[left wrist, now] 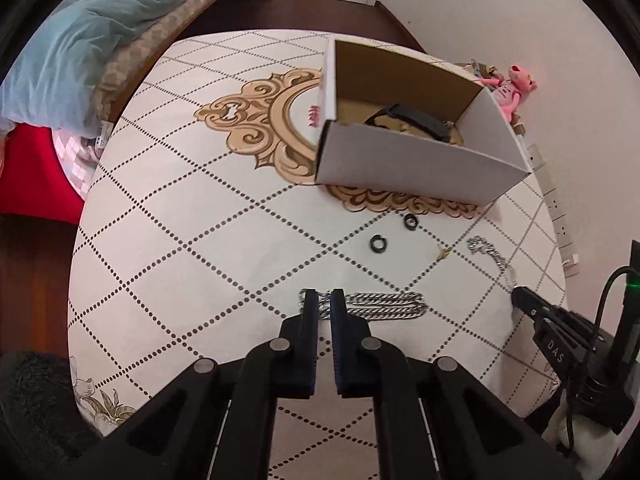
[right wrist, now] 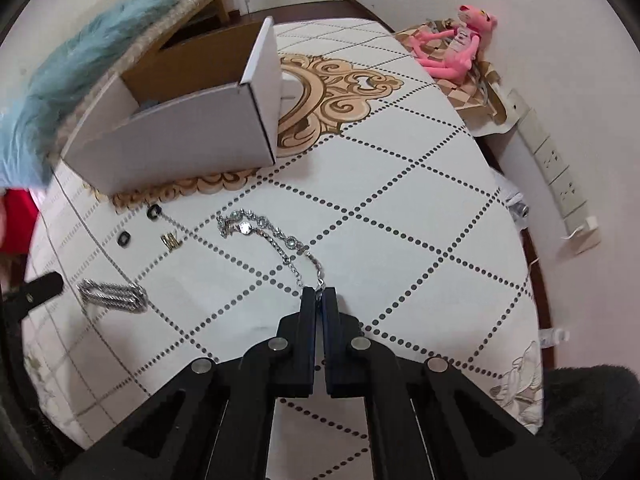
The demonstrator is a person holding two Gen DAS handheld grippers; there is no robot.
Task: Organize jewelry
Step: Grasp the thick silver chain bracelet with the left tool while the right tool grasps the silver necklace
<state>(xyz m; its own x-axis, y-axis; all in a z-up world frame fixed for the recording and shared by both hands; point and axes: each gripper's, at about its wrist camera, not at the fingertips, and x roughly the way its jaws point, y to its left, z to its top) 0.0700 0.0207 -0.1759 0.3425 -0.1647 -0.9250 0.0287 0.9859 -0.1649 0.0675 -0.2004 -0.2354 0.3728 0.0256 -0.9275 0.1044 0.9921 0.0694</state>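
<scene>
A folded silver chain lies on the table; my left gripper is shut on its left end. The chain also shows in the right wrist view. A crystal bracelet trails across the table; my right gripper is shut on its clasp end. The bracelet shows in the left wrist view. Two black rings and a small gold piece lie between the chains and the open white cardboard box, which holds a black band.
The round table has a white cloth with dotted diamonds and a gold ornament. A pink plush toy lies at the far right by the wall. Wall sockets are on the right. A bed with blue bedding is on the left.
</scene>
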